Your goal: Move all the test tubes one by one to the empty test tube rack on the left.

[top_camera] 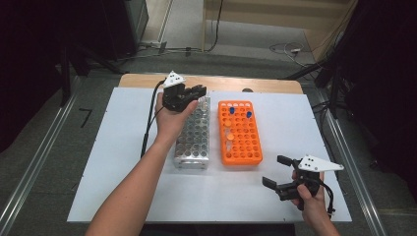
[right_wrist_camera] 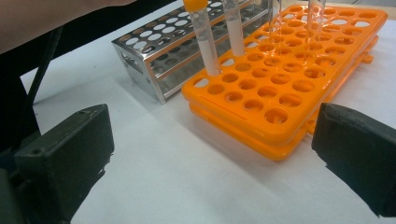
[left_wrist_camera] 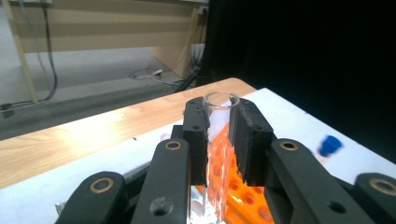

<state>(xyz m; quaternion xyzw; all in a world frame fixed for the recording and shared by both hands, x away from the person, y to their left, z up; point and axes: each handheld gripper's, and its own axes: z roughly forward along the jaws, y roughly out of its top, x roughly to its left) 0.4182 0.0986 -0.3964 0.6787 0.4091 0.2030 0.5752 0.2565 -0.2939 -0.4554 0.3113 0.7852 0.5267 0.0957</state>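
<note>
Broadly, the white bench (top_camera: pixel 123 196) carries a metal rack (top_camera: pixel 193 135) and, just beside it on the right, an orange rack (top_camera: pixel 241 135). Above the far end of the metal rack the left tongs (top_camera: pixel 189 96) are clenched on a clear uncapped tube (left_wrist_camera: pixel 220 140), upright, its long axis vertical; the orange rack lies to their right, much nearer them. The right tongs (top_camera: pixel 275 172) hang wide apart, empty, near the orange rack's front corner.

My table (top_camera: pixel 147 80) has a wooden top, covered by a white sheet (top_camera: pixel 123 162). On the sheet, a metal rack (top_camera: pixel 193 135) stands left of an orange rack (top_camera: pixel 239 132), just beside it.
</note>
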